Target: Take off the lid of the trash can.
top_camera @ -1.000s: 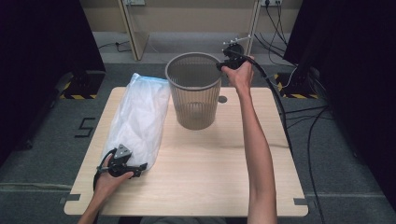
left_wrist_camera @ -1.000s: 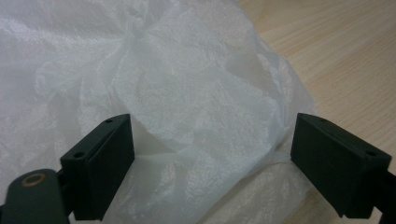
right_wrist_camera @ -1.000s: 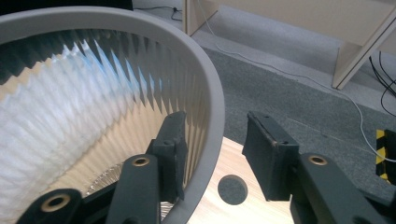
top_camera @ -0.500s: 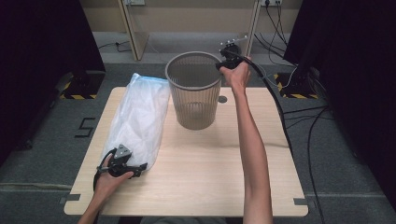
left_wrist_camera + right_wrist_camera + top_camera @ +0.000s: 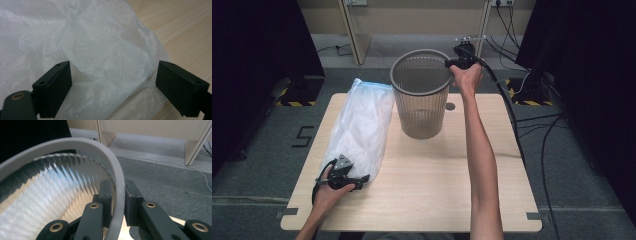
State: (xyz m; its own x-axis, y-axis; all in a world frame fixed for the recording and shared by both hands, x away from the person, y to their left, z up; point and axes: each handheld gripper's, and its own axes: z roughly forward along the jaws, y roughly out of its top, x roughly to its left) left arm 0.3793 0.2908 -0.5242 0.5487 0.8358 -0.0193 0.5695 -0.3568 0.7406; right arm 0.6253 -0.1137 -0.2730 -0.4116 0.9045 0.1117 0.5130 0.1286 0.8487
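Two grippers: right gripper [image 5: 119, 207] fingers, just closing, clamp wastebasket [image 5: 422, 95] rim, steadying it; left gripper [image 5: 113, 87] fingers gape around plastic bag [image 5: 359, 125] beside basket, ungripped.

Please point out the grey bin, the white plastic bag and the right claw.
grey bin [image 5: 418, 112], high view, on its slatted side wall.
white plastic bag [image 5: 362, 120], high view, on its middle.
right claw [image 5: 119, 202], right gripper view, between its fingertips.
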